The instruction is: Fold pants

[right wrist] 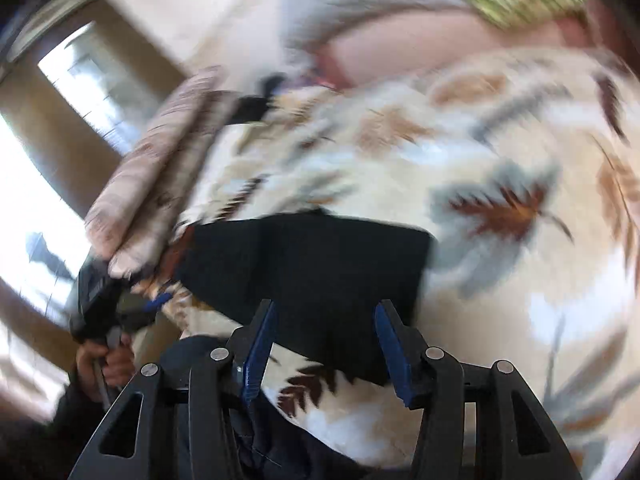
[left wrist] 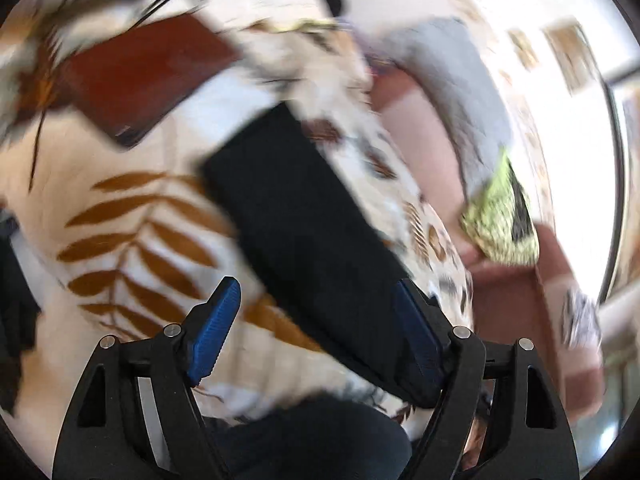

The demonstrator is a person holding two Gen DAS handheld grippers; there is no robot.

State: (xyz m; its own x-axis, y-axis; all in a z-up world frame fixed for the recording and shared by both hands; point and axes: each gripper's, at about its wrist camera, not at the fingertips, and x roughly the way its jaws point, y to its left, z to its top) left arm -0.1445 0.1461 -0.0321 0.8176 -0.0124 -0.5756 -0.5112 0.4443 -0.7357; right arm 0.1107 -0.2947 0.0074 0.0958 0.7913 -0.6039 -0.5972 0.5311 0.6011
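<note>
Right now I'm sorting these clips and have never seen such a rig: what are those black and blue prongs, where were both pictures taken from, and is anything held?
The prongs are hand-held grippers; a person carries one in each hand, each with a fisheye camera looking along its fingers. One picture is from the left gripper, the other from the right gripper. Both are blurred. Folded black pants lie on a leaf-patterned blanket, with a reddish-brown book further off. Both grippers are open; nothing is held.
</note>
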